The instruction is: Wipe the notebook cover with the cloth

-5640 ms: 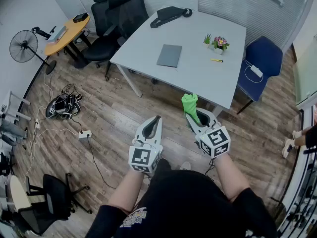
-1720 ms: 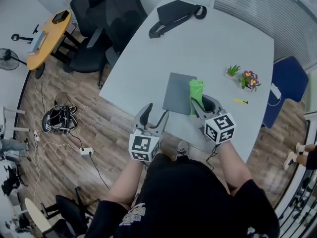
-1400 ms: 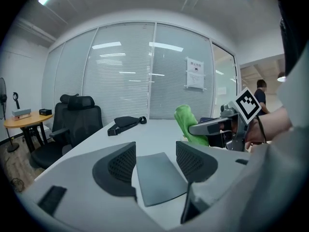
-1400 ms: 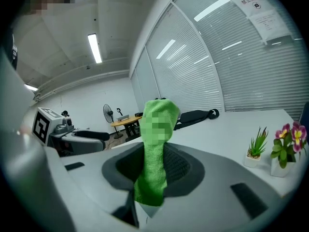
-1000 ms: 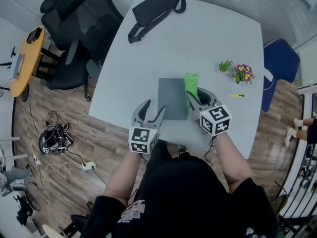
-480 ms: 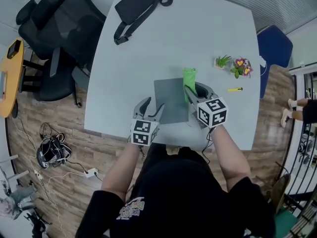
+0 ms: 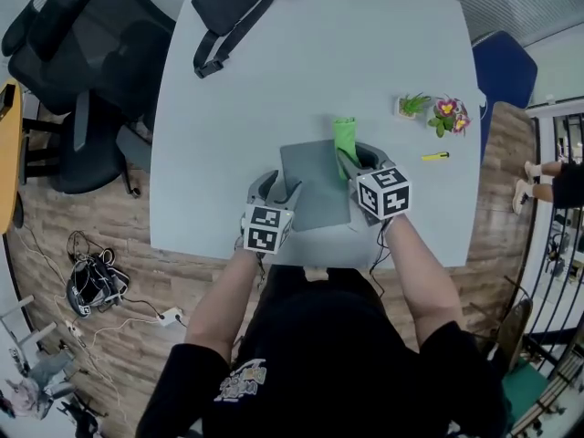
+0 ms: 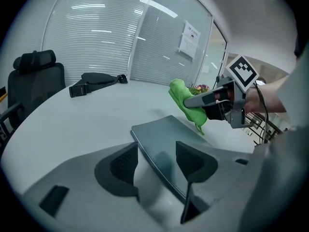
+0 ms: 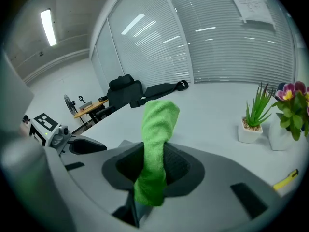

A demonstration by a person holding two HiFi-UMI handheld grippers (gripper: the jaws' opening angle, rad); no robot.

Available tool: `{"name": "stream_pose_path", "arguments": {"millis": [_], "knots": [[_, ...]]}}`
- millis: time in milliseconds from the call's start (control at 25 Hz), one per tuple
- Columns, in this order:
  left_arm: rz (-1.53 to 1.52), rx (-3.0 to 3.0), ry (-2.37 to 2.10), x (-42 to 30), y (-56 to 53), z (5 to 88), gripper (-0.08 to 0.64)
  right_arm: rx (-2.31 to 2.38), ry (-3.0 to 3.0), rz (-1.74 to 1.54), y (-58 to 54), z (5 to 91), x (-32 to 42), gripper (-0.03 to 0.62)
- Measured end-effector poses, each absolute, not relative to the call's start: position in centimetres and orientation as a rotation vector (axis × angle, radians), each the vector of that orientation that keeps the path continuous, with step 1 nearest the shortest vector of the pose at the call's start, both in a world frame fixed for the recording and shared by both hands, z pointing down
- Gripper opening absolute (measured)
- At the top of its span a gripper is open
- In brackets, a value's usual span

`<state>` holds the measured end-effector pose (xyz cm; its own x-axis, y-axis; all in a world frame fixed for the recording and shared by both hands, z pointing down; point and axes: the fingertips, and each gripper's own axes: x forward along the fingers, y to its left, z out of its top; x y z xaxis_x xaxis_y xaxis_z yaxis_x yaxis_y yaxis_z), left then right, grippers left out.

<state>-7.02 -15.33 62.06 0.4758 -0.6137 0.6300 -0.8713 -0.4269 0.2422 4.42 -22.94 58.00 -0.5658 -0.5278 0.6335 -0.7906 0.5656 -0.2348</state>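
Observation:
A grey notebook (image 7: pixel 315 185) lies flat near the front edge of the white table (image 7: pixel 274 80). My left gripper (image 7: pixel 279 187) is open at the notebook's left near edge; in the left gripper view that edge of the notebook (image 8: pixel 166 137) runs between the jaws of the left gripper (image 8: pixel 159 161). My right gripper (image 7: pixel 352 157) is shut on a green cloth (image 7: pixel 345 137) that sticks up past its tips, above the notebook's far right corner. In the right gripper view the cloth (image 9: pixel 157 129) is pinched in the right gripper (image 9: pixel 154 166).
A black bag (image 7: pixel 233 3) lies at the table's far side. A small potted plant (image 7: pixel 412 106), a flower pot (image 7: pixel 449 112) and a yellow pen (image 7: pixel 435 156) sit to the right. Black chairs (image 7: pixel 73 53) stand left, a blue chair (image 7: pixel 497 57) right.
The person has walked up to the table. Both grippers have come over the notebook: the left at its left edge, the right still holding the cloth at its far right corner.

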Motion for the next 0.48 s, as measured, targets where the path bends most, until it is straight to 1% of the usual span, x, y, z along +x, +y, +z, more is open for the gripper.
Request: {"name": "stream_pose_path", "arguments": {"millis": [280, 480], "knots": [[0.690, 2.174, -1.192, -7.1, -15.6, 64.4, 0.245, 1.033, -2.216, 0.698, -24.2, 61.0, 4.4, 0.110], [0.689, 2.179, -1.177, -6.8, -15.7, 64.1, 0.244, 0.995, -2.167, 0.664, -24.9, 62.6, 4.4, 0.110]]}}
